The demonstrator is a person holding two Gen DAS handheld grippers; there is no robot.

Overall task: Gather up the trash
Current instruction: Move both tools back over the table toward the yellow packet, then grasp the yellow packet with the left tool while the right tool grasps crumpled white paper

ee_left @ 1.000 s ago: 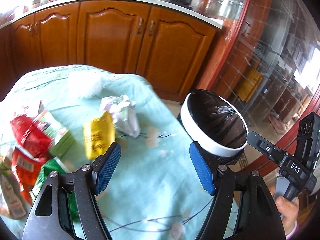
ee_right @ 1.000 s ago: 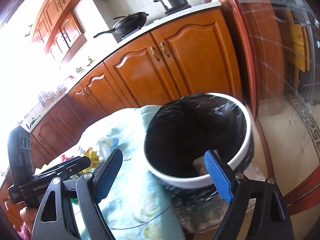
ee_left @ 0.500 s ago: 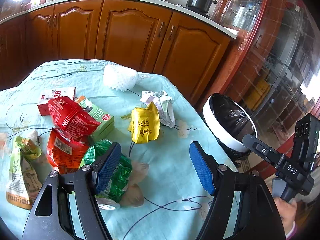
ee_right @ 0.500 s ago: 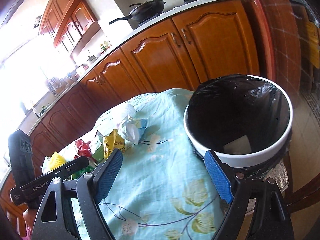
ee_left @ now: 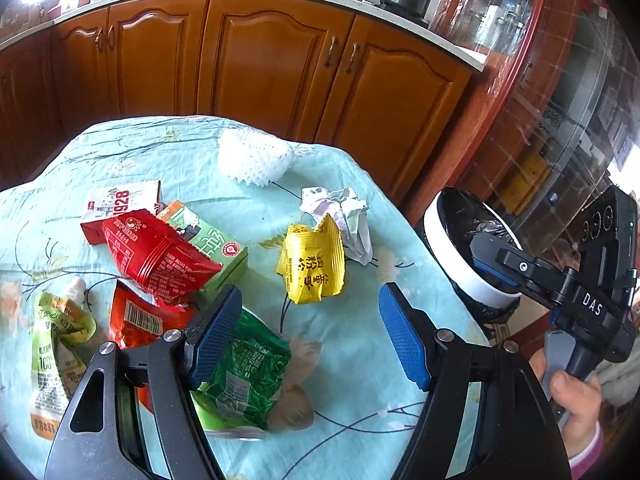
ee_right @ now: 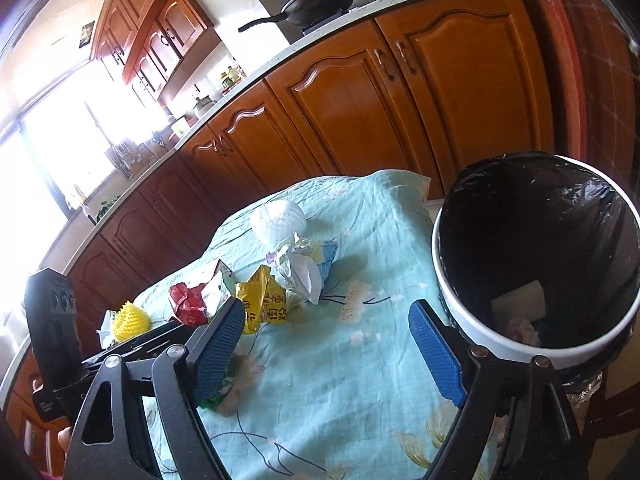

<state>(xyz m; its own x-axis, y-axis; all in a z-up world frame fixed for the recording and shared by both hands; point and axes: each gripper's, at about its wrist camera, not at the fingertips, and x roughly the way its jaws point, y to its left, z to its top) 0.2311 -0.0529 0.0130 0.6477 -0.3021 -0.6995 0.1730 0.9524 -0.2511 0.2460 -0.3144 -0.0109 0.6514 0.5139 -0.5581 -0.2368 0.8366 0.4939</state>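
The trash is spread over the tabletop, which is covered by a light blue flowered cloth (ee_left: 352, 352). A yellow wrapper (ee_left: 312, 266) lies near the middle, with a crumpled white paper (ee_left: 344, 216) touching it on the side toward the far right corner. A white foam net (ee_left: 254, 158) is seen close to the far edge. Toward the left edge a red packet (ee_left: 160, 254) lies on top of a green carton (ee_left: 212, 246), and a red-and-white carton (ee_left: 120, 206) is set just behind them. A second red wrapper (ee_left: 136, 320) and a pale green drink pouch (ee_left: 56, 356) lie nearer the left near corner. A green wrapper (ee_left: 244, 380) rests by the near edge.

Beside the right edge of the tabletop a white bin lined with a black bag (ee_right: 536, 264) is placed, with a few scraps at its bottom.

The left gripper (ee_left: 310, 330) is held above the near part of the cloth, jaws apart and nothing between them; its left finger partly covers the green wrapper in view. The right gripper (ee_right: 328, 348) is held over the right near part of the tabletop, jaws spread wide and empty, the bin just beside its right finger. A hand (ee_left: 572, 412) is seen on the right gripper's handle.

Behind the tabletop, wooden cabinets (ee_left: 280, 68) run under a pale counter.
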